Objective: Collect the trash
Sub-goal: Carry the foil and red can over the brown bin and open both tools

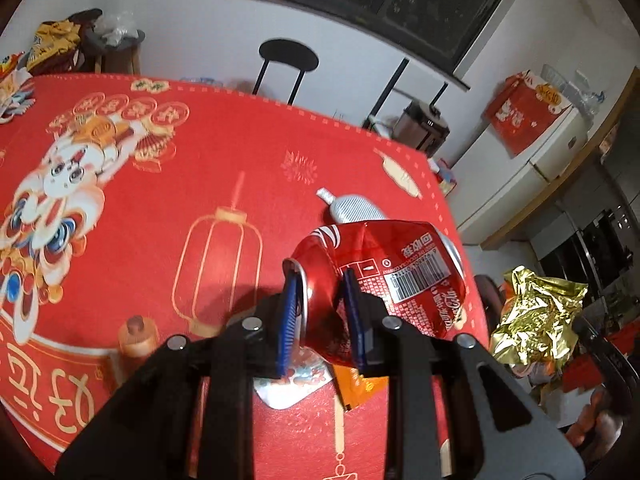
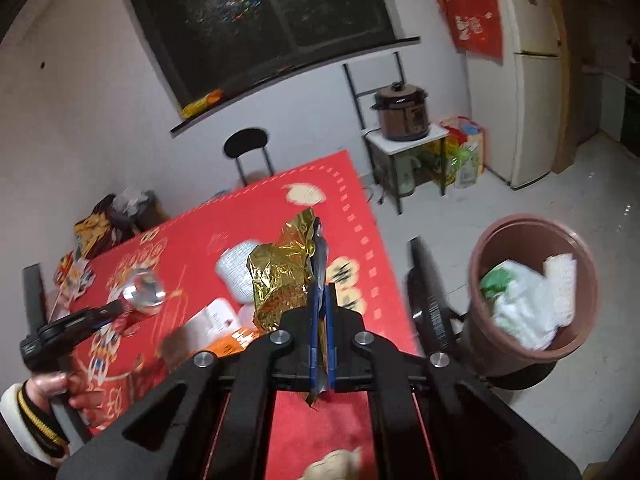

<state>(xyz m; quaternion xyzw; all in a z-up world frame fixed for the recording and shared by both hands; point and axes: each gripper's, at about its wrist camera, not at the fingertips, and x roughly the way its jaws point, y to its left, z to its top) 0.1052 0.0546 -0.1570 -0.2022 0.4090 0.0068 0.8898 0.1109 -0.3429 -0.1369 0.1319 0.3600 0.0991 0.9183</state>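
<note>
Table with red festive tablecloth (image 1: pixel 240 184) fills most of the left wrist view; taken as the landmark. Lion-dance and lantern print visible on the cloth.

White refrigerator (image 2: pixel 524 92) stands well beyond the table's far right corner, red decoration draped over its top.

Brown trash bin (image 2: pixel 532 292) sits off the table's right edge, on the floor side; white and green crumpled waste already inside.

Brown pressure cooker (image 2: pixel 404 114) on a small white stand, beyond the table's far edge, between table and refrigerator. Black chair (image 1: pixel 289 60) at the table's far edge.

Left gripper (image 1: pixel 320 304): jaws narrowed onto a crushed red Coca-Cola can (image 1: pixel 384 276), blue pads pinching its dented end. Can held above the table near its right edge; barcode faces the camera.

Right gripper (image 2: pixel 320 320): jaws nearly together, clamping a crumpled gold foil wrapper (image 2: pixel 280 268), held above the table's right edge, bin just to its right.

Silver-white pouch (image 1: pixel 354 208) lies on the table just beyond the can. Orange wrapper (image 1: pixel 360 390) lies on the table beneath the left gripper.
</note>
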